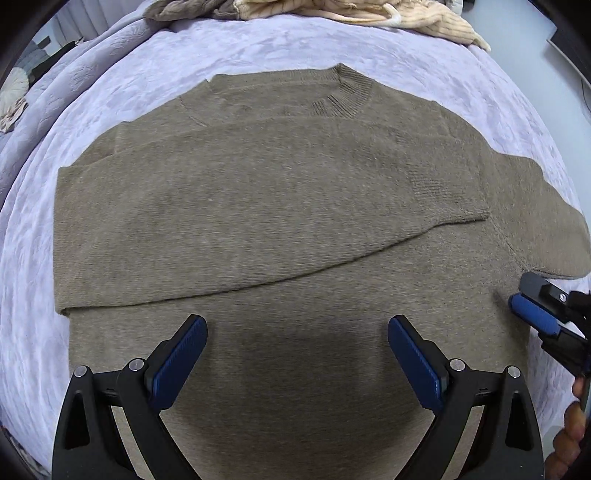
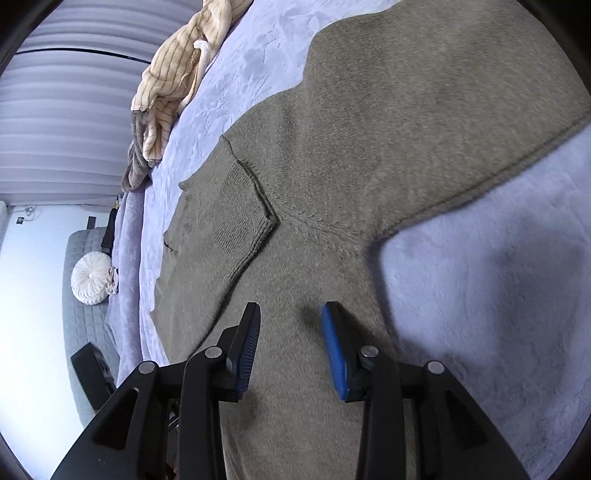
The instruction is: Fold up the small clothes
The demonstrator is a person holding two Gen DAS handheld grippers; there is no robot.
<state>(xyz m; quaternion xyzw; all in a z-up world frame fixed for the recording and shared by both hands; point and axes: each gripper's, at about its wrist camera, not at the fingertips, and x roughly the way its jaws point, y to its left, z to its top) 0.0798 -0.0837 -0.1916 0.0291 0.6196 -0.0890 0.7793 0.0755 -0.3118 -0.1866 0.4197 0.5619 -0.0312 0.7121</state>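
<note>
Lavender bedspread (image 1: 258, 40) is carrying a taupe sweater (image 1: 280, 229), lying flat across its middle. One sleeve (image 1: 258, 206) is already lying folded across the chest, cuff (image 1: 443, 195) near the right side; the other sleeve (image 2: 461, 122) is still reaching out, so folding looks partway done. Striped clothes (image 1: 369, 11) are waiting at the far edge. Left gripper (image 1: 297, 350) is hovering over the hem, fingers wide apart. Right gripper (image 2: 291, 343) is hanging over the right side, fingers apart, holding nothing.
</note>
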